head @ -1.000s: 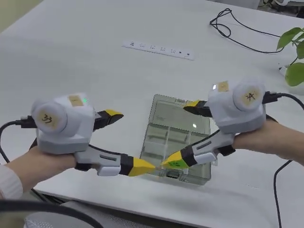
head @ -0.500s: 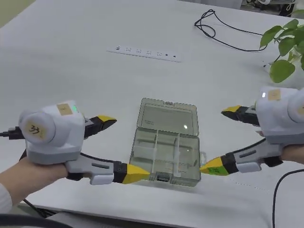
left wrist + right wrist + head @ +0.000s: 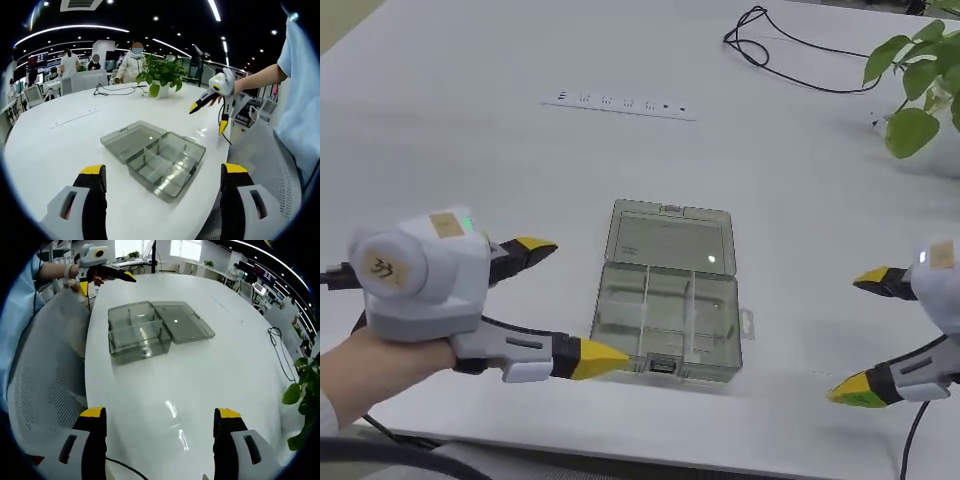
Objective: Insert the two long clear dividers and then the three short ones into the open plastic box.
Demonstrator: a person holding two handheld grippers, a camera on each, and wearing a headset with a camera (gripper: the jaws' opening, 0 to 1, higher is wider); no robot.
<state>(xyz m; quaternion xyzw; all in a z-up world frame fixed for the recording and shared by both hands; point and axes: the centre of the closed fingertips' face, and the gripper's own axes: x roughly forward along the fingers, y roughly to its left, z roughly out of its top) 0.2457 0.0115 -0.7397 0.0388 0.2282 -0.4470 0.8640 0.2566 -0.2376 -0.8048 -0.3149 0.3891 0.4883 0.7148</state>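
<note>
The clear plastic box (image 3: pixel 665 312) lies open on the white table, its lid (image 3: pixel 670 238) folded flat on the far side. Clear dividers (image 3: pixel 688 310) stand inside and split the tray into compartments. My left gripper (image 3: pixel 570 300) is open just left of the box, lower fingertip near its front left corner, holding nothing. My right gripper (image 3: pixel 860 338) is open and well off to the right, also holding nothing. In the left gripper view the box (image 3: pixel 160 160) sits ahead of the open jaws with the right gripper (image 3: pixel 215 95) beyond. The right gripper view has the box (image 3: pixel 140 332) far ahead.
A white power strip (image 3: pixel 620 103) lies at the back of the table, a black cable (image 3: pixel 790 50) and a green plant (image 3: pixel 920 90) at the back right. The table's front edge runs close below the box. A mesh chair (image 3: pixel 45 370) stands beside the table.
Both grippers have drawn away from the box's front edge. The right one has swung far to the right, the left one slightly left. The box has stayed put.
</note>
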